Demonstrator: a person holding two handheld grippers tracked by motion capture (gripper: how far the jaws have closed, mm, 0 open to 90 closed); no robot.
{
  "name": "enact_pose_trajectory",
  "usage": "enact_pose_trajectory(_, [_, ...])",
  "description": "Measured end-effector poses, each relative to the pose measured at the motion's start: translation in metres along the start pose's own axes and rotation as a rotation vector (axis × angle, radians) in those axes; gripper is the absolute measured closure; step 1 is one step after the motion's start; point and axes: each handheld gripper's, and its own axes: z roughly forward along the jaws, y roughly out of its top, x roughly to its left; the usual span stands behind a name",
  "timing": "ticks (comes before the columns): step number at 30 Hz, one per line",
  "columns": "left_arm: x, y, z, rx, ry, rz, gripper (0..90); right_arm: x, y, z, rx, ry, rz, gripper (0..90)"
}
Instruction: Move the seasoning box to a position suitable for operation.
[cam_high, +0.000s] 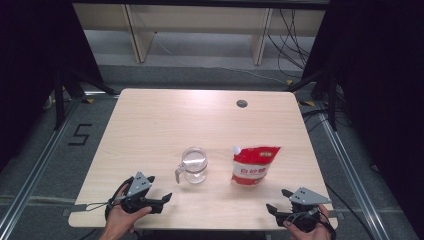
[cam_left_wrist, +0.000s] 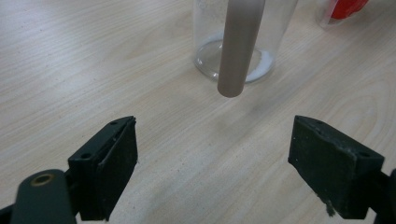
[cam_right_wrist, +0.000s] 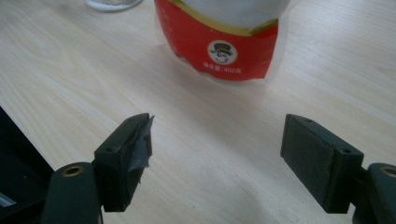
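black two-jaw tools (cam_high: 159, 199) with grey triangular plates.

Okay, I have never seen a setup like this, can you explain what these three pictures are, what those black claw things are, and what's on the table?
A person sits at a wooden table holding a hand-operated gripper in each hand: the left gripper and the right gripper. One picture looks down from above. The other two come from small cameras riding on each gripper, looking out between its two black jaws. On the table stand a clear glass pitcher, with a little white powder at the bottom, and a red and white pouch with a spout. Both grippers are open and hold nothing; the left points at the pitcher, the right at the pouch.
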Motion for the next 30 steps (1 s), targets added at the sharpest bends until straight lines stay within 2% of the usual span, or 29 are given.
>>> enact_pose_trajectory(1, [0.000,0.000,0.000,0.000,0.000,0.000,15.4,0.000,0.000,0.000,0.000,0.000,0.000,25.4])
enact_pose_trajectory(2, [-0.001,0.000,0.001,-0.004,-0.003,-0.008,15.4,0.002,-0.001,-0.001,0.019,0.000,0.037,25.2])
enact_pose_trajectory(3, [-0.001,0.000,0.001,-0.001,-0.003,-0.006,15.8,0.000,-0.001,-0.001,0.014,0.002,0.021,25.2])
enact_pose_trajectory(4, [-0.003,0.000,0.002,0.007,-0.007,-0.010,16.7,0.000,-0.001,-0.002,0.002,-0.006,0.034,25.3])
enact_pose_trajectory(5, [-0.003,0.001,0.002,0.005,-0.004,0.004,16.8,0.001,-0.001,-0.003,0.002,-0.015,0.042,25.3])
enact_pose_trajectory(6, [-0.004,0.001,0.003,0.001,-0.010,-0.016,17.4,0.000,-0.001,-0.003,0.001,-0.020,0.036,25.2])
enact_pose_trajectory(7, [-0.004,0.001,0.003,0.001,-0.010,-0.016,18.5,0.000,-0.001,-0.003,0.001,-0.020,0.036,25.2])
enact_pose_trajectory(8, [-0.001,0.004,0.002,-0.003,-0.010,0.004,19.5,0.002,-0.001,-0.004,0.006,-0.028,0.067,25.2])
enact_pose_trajectory(9, [-0.001,0.004,0.002,-0.003,-0.010,0.004,20.0,-0.001,-0.001,-0.003,-0.004,-0.028,0.045,25.2])
enact_pose_trajectory(10, [-0.001,0.005,0.004,-0.034,-0.016,-0.045,20.5,0.001,-0.002,-0.004,-0.001,-0.031,0.080,24.6])
enact_pose_trajectory(11, [-0.001,0.005,0.004,-0.034,-0.016,-0.045,21.4,0.001,-0.002,-0.004,-0.001,-0.031,0.080,24.6])
enact_pose_trajectory(12, [-0.001,0.006,0.007,-0.050,-0.024,-0.081,21.4,-0.001,-0.002,-0.004,-0.008,-0.030,0.078,22.0])
enact_pose_trajectory(13, [-0.001,0.011,0.010,-0.060,-0.020,-0.089,22.7,-0.003,-0.002,-0.002,-0.033,-0.037,0.092,16.9])
enact_pose_trajectory(14, [-0.002,0.013,0.011,-0.062,-0.015,-0.079,23.9,-0.005,-0.002,-0.001,-0.036,-0.020,0.075,17.2])
enact_pose_trajectory(17, [-0.004,0.017,0.014,-0.084,-0.020,-0.083,26.8,-0.003,-0.002,-0.002,-0.034,-0.019,0.073,17.3])
enact_pose_trajectory(18, [-0.006,0.020,0.016,-0.091,-0.027,-0.074,26.8,-0.004,-0.002,-0.001,-0.037,-0.026,0.050,17.3])
enact_pose_trajectory(19, [-0.009,0.022,0.017,-0.083,-0.015,-0.043,29.0,-0.003,-0.002,-0.001,-0.032,-0.028,0.070,17.1])
enact_pose_trajectory(20, [-0.011,0.022,0.018,-0.090,-0.010,-0.035,29.8,-0.001,-0.002,-0.002,-0.018,-0.023,0.085,17.1])
enact_pose_trajectory(23, [-0.013,0.024,0.018,-0.089,-0.004,-0.021,34.6,-0.001,-0.002,-0.002,-0.016,-0.021,0.085,17.2])
enact_pose_trajectory(24, [-0.014,0.025,0.019,-0.095,0.000,-0.015,36.2,-0.001,-0.002,-0.001,-0.026,-0.025,0.081,17.2])
enact_pose_trajectory(25, [-0.015,0.025,0.019,-0.089,0.005,-0.004,39.0,-0.003,-0.001,-0.002,-0.029,-0.033,0.051,17.3])
enact_pose_trajectory(27, [-0.016,0.026,0.021,-0.100,-0.003,-0.003,44.0,-0.003,-0.001,-0.002,-0.030,-0.017,0.054,17.5])
enact_pose_trajectory(28, [-0.017,0.028,0.023,-0.103,-0.013,-0.028,46.0,0.000,-0.001,-0.003,-0.018,-0.029,0.089,18.1])
enact_pose_trajectory(29, [-0.017,0.028,0.023,-0.103,-0.013,-0.028,48.2,0.000,-0.001,-0.003,-0.018,-0.029,0.089,18.1])
enact_pose_trajectory(30, [-0.017,0.029,0.026,-0.107,-0.016,-0.028,51.0,-0.004,-0.001,-0.001,-0.019,-0.015,0.055,19.1])
